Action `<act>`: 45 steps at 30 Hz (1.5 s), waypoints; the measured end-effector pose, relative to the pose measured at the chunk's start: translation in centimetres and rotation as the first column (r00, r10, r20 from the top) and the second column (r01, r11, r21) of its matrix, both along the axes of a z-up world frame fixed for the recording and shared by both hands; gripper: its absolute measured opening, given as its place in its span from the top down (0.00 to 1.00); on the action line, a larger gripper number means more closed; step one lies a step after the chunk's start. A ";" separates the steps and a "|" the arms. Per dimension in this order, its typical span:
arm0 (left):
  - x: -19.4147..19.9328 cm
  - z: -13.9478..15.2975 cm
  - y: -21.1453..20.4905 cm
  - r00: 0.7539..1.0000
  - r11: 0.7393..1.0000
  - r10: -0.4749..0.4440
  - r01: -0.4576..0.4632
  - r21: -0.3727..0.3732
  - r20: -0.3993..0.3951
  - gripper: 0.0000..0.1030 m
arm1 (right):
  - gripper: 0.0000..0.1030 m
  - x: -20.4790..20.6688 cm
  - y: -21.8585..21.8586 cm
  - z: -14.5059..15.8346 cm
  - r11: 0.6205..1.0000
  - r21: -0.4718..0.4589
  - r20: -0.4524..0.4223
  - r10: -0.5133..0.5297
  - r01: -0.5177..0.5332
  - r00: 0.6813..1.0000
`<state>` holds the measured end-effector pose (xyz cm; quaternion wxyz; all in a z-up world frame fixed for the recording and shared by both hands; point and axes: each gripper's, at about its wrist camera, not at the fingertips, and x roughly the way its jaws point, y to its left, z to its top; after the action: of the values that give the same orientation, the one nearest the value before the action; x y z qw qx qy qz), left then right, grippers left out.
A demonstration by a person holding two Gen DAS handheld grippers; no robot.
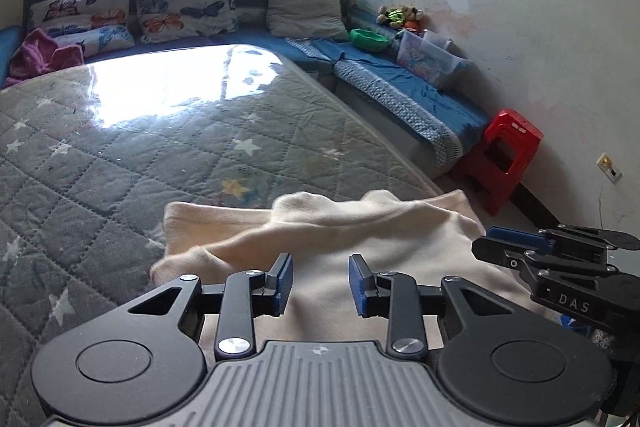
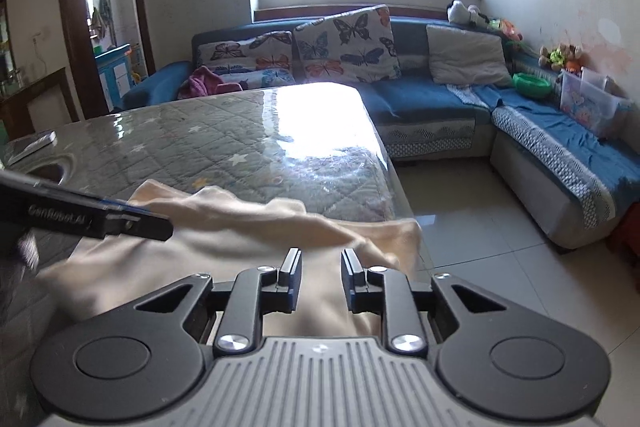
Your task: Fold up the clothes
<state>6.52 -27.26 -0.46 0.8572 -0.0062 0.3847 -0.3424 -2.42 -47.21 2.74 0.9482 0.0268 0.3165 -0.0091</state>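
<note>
A cream garment (image 1: 320, 227) lies partly folded at the near edge of a glass-topped table (image 1: 120, 147) with a grey quilted star cloth under the glass. My left gripper (image 1: 320, 283) is open and empty, just above the garment's near part. My right gripper (image 2: 320, 273) is open and empty over the same garment (image 2: 224, 227), near its right edge by the table corner. The right gripper also shows at the right in the left wrist view (image 1: 520, 247). The left gripper shows at the left in the right wrist view (image 2: 156, 223).
A blue corner sofa (image 2: 420, 103) with butterfly cushions (image 2: 344, 43) runs behind and right of the table. A pink cloth (image 1: 40, 55) lies on the sofa. A red plastic stool (image 1: 504, 155) stands by the wall. Tiled floor (image 2: 480, 227) lies right of the table.
</note>
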 end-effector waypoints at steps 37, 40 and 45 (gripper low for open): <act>-7.1 -1.2 -1.0 0.995 0.995 -0.098 0.098 0.011 0.035 0.68 | 0.80 -4.7 4.5 -1.9 0.991 -0.068 0.008 0.120 -0.119 0.993; -7.2 -0.8 -0.6 0.996 0.997 -0.082 0.082 0.005 0.035 0.68 | 0.80 -4.9 4.3 -1.2 0.993 -0.043 0.030 0.113 -0.111 0.993; -7.3 -1.0 -0.2 0.998 0.998 -0.061 0.060 0.027 0.030 0.67 | 0.80 -5.2 4.6 -1.0 0.993 -0.041 0.032 0.110 -0.109 0.993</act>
<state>-0.79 -27.44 -1.48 0.8523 0.0219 0.3758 -0.3632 -7.59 -42.64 1.72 0.9529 -0.0090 0.3009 0.0371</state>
